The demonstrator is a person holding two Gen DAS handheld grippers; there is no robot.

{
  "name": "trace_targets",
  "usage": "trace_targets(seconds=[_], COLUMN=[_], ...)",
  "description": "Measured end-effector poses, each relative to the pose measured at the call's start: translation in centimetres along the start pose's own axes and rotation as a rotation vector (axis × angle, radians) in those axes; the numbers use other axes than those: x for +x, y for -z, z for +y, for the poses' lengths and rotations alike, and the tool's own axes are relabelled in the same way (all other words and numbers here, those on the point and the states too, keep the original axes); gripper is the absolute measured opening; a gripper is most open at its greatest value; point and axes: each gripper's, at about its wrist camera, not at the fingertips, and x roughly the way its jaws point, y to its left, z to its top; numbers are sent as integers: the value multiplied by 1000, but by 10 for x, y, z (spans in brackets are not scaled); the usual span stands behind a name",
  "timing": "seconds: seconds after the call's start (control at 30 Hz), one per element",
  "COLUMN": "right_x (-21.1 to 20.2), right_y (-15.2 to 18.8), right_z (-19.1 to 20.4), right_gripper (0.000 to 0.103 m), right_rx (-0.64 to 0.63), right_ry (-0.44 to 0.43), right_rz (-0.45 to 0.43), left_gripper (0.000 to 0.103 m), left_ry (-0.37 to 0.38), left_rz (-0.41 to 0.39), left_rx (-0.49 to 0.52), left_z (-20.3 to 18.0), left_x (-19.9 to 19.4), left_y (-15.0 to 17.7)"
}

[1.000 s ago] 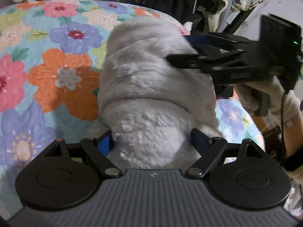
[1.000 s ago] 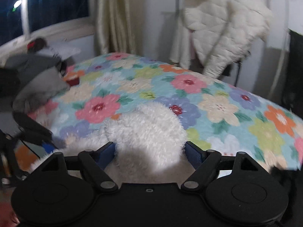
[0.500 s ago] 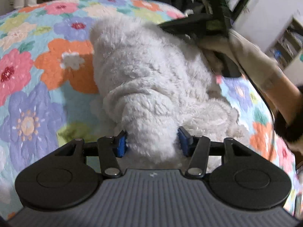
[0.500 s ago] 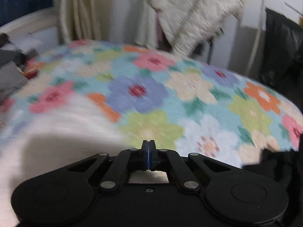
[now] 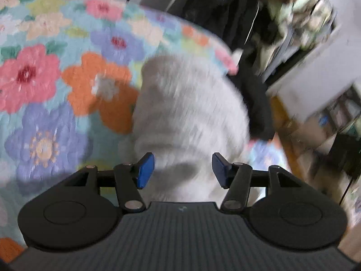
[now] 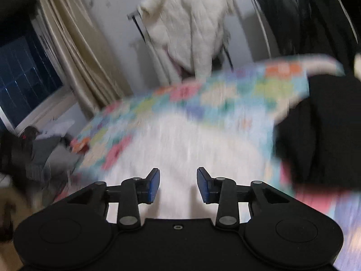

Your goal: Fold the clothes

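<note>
A fluffy white fleece garment (image 5: 189, 113) lies bunched in a folded heap on the flowered bedspread (image 5: 45, 79). My left gripper (image 5: 183, 169) is open, its blue pads apart above the near end of the fleece and gripping nothing. In the right wrist view the same white fleece (image 6: 180, 144) shows as a blurred patch on the bedspread (image 6: 225, 90). My right gripper (image 6: 178, 185) hangs open over it with nothing between its pads. Both views are motion-blurred.
A black garment (image 6: 320, 131) lies on the bed's right side. A cream quilted jacket (image 6: 194, 22) hangs on a rack behind the bed, beside beige curtains (image 6: 74, 52) and a dark window. Cluttered shelves (image 5: 315, 33) stand past the bed's far edge.
My left gripper has let go of the fleece and pulled back. My right gripper went from shut to open and swung round. The other hand has left the left wrist view.
</note>
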Motion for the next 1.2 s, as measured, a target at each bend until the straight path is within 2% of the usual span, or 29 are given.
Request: trace_targets(seconds=[0.07,0.17,0.27,0.3,0.37,0.47,0.57,0.67,0.77,0.8,0.87,0.97,1.0,1.07,1.2], right_x=[7,15,18,21,26,27,17,-5,-16,-16,-1,35,46,60,55], right_y=[27,54,72,78,93,102,90,76,66,64,62,56,53,49,38], right_z=[9,18,21,21,20,17,22,9,-14,-21,-37,-48,-51,-64,-68], right_gripper=[41,41,43,43,43,43,43,43,47,51,52,52,52,51,51], right_rx=[-1,41,91,93,116,175,177,275,381,415,464,380,350,357,377], right_ry=[24,33,5,-13,-50,-85,-84,-96,-63,-45,-16,39,66,87,23], right_rz=[92,137,155,175,203,185,171,75,-14,-31,-25,-5,0,4,-20], left_gripper=[59,60,82,86,85,85,85,85,86,87,89,85,75,55,55], left_ry=[39,39,61,67,30,-26,-36,-38,22,50,82,-6,-34,-39,-63], left_rz=[-33,4,24,24,47,87,91,83,88,113,164,190,196,191,167], left_rx=[26,108,121,117,126,112,117,148,152,144,97,40,32,79,98], left_z=[-8,-25,-33,-34,-32,-26,-30,-38,-45,-44,-34,-8,0,6,4], left_x=[0,33,75,89,112,138,132,110,84,80,77,80,81,76,59], left_y=[-9,-13,-14,-15,-21,-32,-36,-35,-27,-21,-3,24,32,34,18])
